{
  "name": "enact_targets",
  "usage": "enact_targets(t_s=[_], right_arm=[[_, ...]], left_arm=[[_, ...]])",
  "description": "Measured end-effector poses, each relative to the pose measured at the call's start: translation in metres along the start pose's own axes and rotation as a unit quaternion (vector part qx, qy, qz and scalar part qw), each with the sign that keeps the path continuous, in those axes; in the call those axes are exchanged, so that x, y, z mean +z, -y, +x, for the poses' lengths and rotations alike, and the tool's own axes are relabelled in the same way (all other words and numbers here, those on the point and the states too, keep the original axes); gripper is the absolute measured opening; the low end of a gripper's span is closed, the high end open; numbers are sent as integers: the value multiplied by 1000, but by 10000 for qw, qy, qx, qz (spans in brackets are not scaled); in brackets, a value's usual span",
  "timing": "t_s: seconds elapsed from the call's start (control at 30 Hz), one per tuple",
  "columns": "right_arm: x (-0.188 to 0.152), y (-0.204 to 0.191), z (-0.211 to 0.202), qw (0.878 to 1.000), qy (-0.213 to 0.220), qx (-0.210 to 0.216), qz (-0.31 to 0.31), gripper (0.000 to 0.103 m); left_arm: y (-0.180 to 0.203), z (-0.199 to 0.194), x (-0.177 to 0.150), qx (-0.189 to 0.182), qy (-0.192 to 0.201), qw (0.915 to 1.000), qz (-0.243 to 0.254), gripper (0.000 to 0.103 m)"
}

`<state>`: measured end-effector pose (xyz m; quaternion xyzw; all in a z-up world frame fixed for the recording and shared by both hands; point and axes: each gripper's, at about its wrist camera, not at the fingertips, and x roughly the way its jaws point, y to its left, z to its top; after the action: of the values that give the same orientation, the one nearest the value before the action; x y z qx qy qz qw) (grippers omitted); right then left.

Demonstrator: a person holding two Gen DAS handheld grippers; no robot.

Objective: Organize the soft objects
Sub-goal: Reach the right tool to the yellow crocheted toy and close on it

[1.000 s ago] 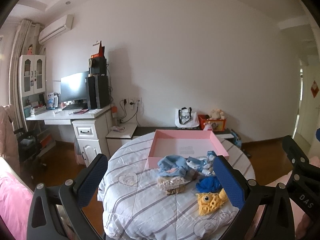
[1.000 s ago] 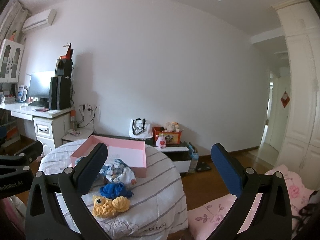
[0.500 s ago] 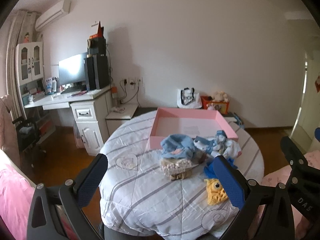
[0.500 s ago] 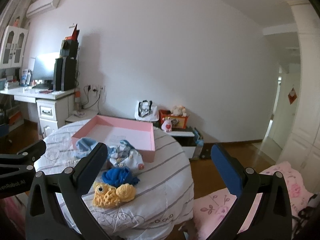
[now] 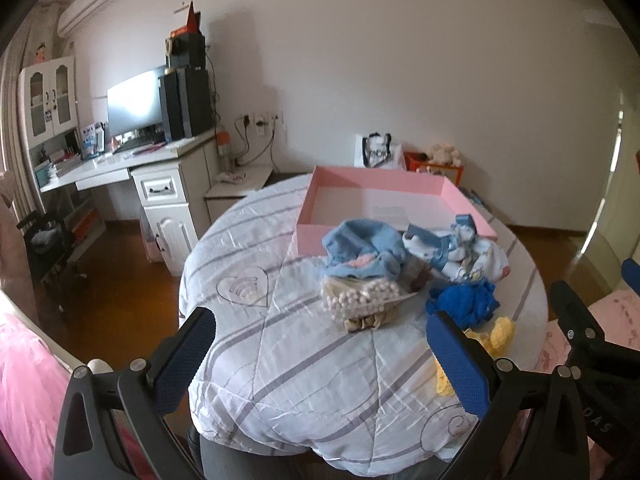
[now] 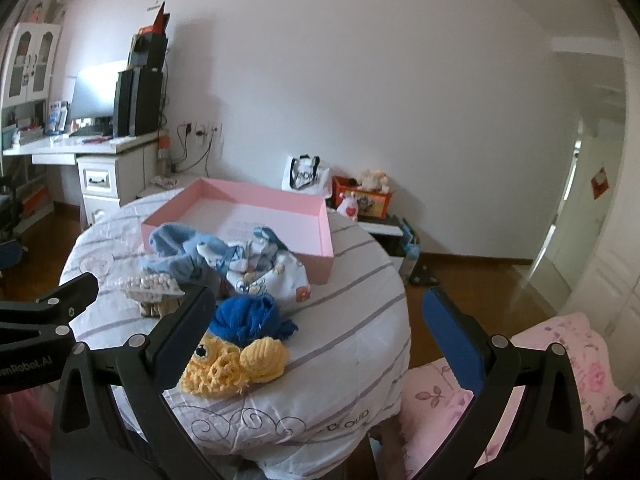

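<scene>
Pink tray [image 5: 384, 184] on quilted round table [image 5: 280, 344]; soft items heaped just before it: blue cloth [image 5: 362, 248], yellow knit toy [image 6: 232, 364]. Left gripper [image 5: 324, 356], right gripper [image 6: 320, 328]: both spread, holding nothing.

Round table's quilted cover [image 5: 304, 364] = slightly shiny cloth w/ grey stripes. Pink box [image 5: 404, 184] at the far edge looks like matt cardboard. Yellow fish toy [image 6: 228, 364] & blue yarn bundle [image 6: 248, 316] near the right edge: rough crochet. Gripper pads [image 5: 184, 356] = textured blue rubber on matt black plastic. Glossy wood floor [image 5: 120, 276].
</scene>
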<state>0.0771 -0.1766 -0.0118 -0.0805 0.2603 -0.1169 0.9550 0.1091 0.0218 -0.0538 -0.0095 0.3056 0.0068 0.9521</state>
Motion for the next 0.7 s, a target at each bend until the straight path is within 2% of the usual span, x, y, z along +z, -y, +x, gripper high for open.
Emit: enact_targets(t_s=[0.33, 0.7], right_arm=[[-13, -18, 35, 9981, -559, 231, -122, 103], [-29, -52, 70, 9888, -1308, 655, -308, 103]], left_arm=[[-16, 47, -5, 59, -475, 9988, 33, 103], [-58, 83, -13, 135, -869, 9956, -328, 103]])
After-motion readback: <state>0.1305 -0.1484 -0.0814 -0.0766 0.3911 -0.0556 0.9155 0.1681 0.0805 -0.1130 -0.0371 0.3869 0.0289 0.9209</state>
